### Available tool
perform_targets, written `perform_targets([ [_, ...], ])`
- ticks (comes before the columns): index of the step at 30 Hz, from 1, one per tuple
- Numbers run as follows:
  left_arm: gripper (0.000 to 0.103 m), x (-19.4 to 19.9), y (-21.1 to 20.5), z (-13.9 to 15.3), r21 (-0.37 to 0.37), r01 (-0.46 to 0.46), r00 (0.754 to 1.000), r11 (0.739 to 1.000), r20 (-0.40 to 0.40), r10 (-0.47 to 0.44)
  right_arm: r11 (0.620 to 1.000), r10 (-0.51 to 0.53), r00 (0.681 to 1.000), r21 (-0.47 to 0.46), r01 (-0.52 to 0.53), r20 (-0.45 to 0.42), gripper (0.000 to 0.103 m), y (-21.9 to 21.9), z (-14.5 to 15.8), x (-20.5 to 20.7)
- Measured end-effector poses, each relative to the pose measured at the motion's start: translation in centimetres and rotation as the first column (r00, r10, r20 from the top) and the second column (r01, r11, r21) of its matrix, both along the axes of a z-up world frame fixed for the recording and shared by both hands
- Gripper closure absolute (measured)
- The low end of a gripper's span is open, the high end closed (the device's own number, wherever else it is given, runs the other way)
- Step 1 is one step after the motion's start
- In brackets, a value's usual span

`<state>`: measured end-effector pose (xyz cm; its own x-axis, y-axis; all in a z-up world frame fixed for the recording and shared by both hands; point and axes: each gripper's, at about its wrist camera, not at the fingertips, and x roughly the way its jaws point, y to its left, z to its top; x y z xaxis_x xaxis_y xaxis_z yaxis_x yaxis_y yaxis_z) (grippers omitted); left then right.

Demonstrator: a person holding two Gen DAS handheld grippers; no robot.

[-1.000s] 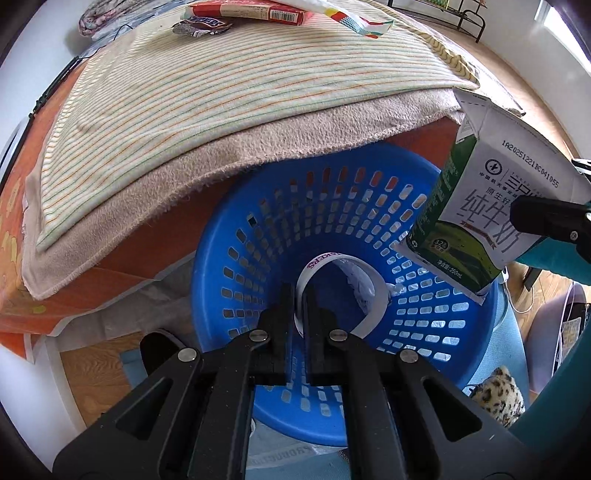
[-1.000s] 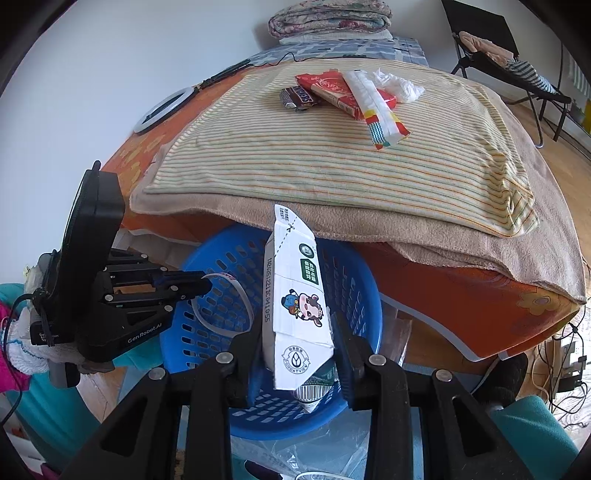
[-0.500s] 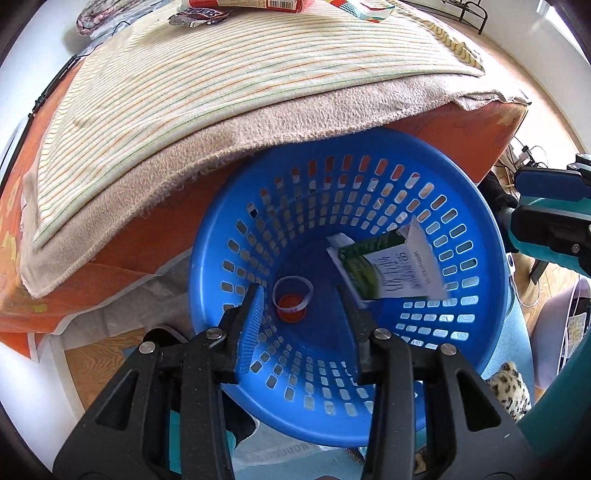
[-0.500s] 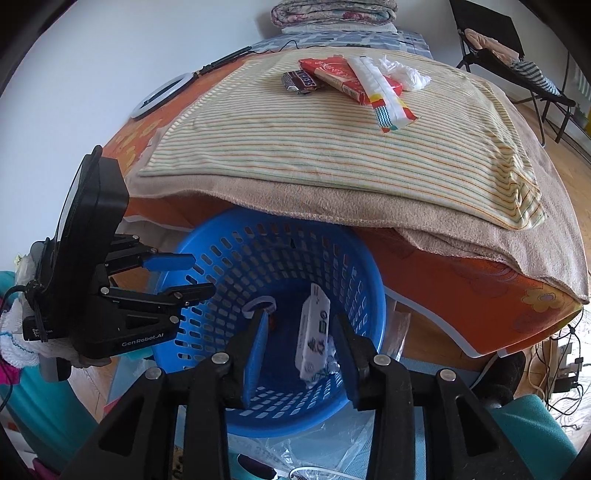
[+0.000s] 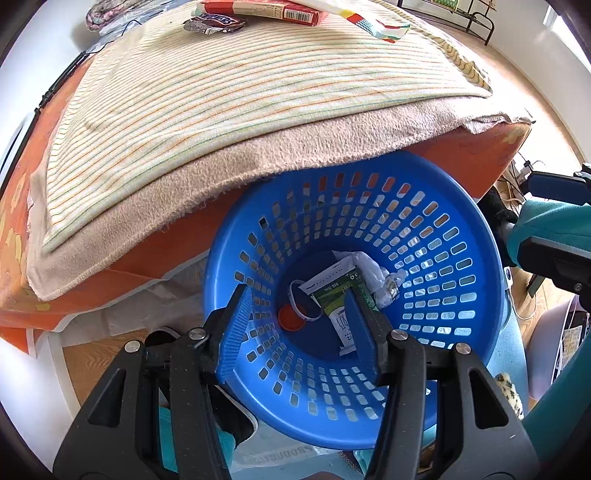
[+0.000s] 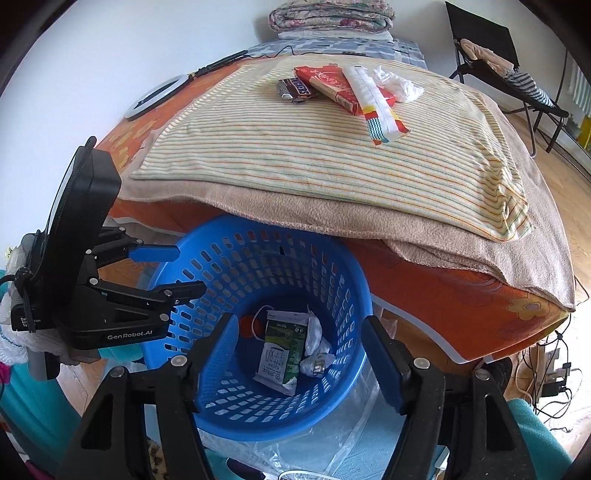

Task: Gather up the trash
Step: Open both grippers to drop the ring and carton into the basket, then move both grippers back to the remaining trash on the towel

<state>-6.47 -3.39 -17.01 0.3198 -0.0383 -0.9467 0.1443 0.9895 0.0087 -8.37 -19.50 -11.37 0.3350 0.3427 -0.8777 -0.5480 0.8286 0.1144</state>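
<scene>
A blue perforated basket (image 5: 436, 236) (image 6: 236, 258) stands against the bed edge. In it lie a green and white milk carton (image 6: 281, 350) (image 5: 334, 291), crumpled white paper (image 6: 314, 345) (image 5: 376, 277) and a small cup with a red base (image 5: 291, 317). My left gripper (image 5: 299, 328) is open and empty above the basket; it also shows in the right wrist view (image 6: 173, 269). My right gripper (image 6: 299, 354) is open and empty above the basket. On the striped cloth lie a Snickers wrapper (image 6: 295, 88), a red box (image 6: 332, 90), a long white packet (image 6: 376, 105) and a crumpled tissue (image 6: 397, 83).
The bed has a striped cloth (image 6: 314, 155) over a beige blanket (image 6: 369, 218). A folding chair (image 6: 498, 62) stands far right on the wood floor. Folded bedding (image 6: 328, 16) lies at the bed's far end. Clear plastic (image 6: 321, 443) lies under the basket.
My right gripper let go of the milk carton, which fell into the basket. My left gripper let go of the cup. Both grippers opened wider.
</scene>
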Motion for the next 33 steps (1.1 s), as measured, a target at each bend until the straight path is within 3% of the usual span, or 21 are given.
perform_targets([
  [4, 0.049, 0.6, 0.4, 0.7, -0.003, -0.011, 1.000, 1.000, 0.008, 0.011, 1.000, -0.001, 1.000, -0.003, 0.001, 0.006, 0.030, 0.1, 0.4, 0.1],
  [7, 0.049, 1.3, 1.0, 1.8, -0.006, -0.024, 1.000, 1.000, 0.020, 0.024, 1.000, -0.012, 1.000, 0.008, 0.011, 0.009, 0.019, -0.1, 0.9, 0.5],
  [15, 0.048, 4.8, 2.8, 6.3, -0.043, -0.070, 0.994, 0.997, 0.078, 0.073, 0.998, -0.033, 0.999, 0.062, 0.032, 0.018, 0.018, -0.7, 3.4, 2.6],
  [17, 0.038, 5.9, 3.2, 7.3, -0.045, -0.076, 0.991, 0.996, 0.103, 0.080, 0.997, -0.039, 0.999, 0.069, 0.038, 0.024, 0.018, -0.9, 4.0, 3.6],
  [19, 0.035, 7.0, 3.5, 8.2, -0.053, -0.083, 0.988, 0.995, 0.128, 0.089, 0.996, -0.051, 0.998, 0.074, 0.048, 0.029, 0.018, -1.2, 4.7, 4.7],
  [33, 0.035, 13.6, 5.8, 11.7, -0.124, -0.125, 0.969, 0.984, 0.197, 0.148, 0.992, -0.106, 0.988, 0.078, 0.097, 0.116, 0.018, -1.1, 8.1, 14.5],
])
